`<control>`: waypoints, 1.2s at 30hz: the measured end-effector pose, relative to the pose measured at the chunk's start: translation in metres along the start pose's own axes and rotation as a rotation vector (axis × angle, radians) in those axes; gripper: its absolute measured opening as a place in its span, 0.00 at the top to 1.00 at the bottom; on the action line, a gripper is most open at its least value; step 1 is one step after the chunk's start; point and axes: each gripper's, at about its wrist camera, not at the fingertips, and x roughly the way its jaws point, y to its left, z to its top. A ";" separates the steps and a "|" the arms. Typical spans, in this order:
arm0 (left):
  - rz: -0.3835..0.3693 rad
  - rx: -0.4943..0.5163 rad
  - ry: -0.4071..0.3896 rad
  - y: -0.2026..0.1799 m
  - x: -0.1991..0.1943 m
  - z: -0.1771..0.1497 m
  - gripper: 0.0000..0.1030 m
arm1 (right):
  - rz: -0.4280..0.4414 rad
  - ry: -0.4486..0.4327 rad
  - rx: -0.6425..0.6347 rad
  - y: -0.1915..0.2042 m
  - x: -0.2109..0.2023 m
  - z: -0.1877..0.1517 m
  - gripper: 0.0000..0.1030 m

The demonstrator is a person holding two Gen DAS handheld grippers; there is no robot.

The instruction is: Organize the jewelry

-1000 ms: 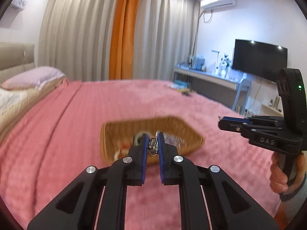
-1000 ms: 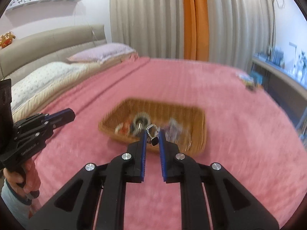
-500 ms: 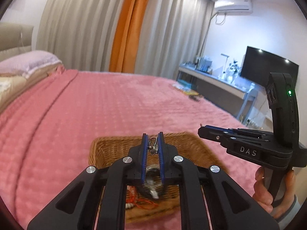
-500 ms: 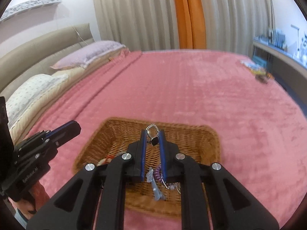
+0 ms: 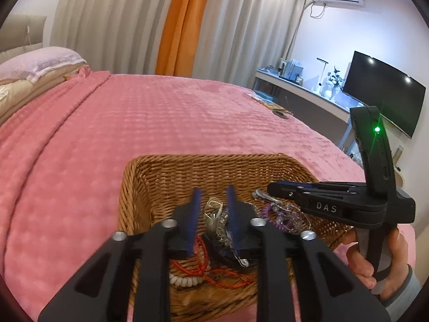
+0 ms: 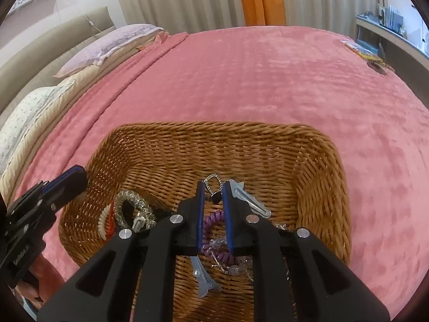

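We're over the woven wicker basket (image 6: 316, 161) on the pink bed: our left gripper (image 5: 213, 201) has just been opening, its fingers apart, its silver piece (image 5: 214, 218) dropping free. Our right gripper (image 6: 211, 187) pinches a small silver chain (image 6: 213, 185), not yet released; most jewelry already lies inside.

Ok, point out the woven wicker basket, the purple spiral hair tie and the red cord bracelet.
woven wicker basket (image 6: 319, 166): right wrist view, inner right wall.
purple spiral hair tie (image 6: 213, 221): right wrist view, upper coil.
red cord bracelet (image 5: 230, 281): left wrist view, lower loop.

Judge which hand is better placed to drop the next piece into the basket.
Right. The right gripper pinches a silver earring above the wicker basket. The left gripper has just been opening, a silvery piece apparently loose between its jaws.
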 end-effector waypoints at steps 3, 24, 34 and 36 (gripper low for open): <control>-0.006 -0.002 -0.001 -0.001 -0.004 -0.001 0.64 | 0.011 0.001 0.007 -0.001 -0.002 -0.001 0.74; 0.132 0.100 -0.330 -0.075 -0.200 -0.010 0.07 | -0.007 -0.307 -0.072 0.048 -0.209 -0.056 0.29; 0.253 0.127 -0.381 -0.104 -0.258 -0.076 0.07 | -0.131 -0.531 -0.133 0.080 -0.274 -0.153 0.16; 0.296 0.133 -0.384 -0.107 -0.258 -0.089 0.07 | -0.098 -0.531 -0.109 0.077 -0.270 -0.170 0.16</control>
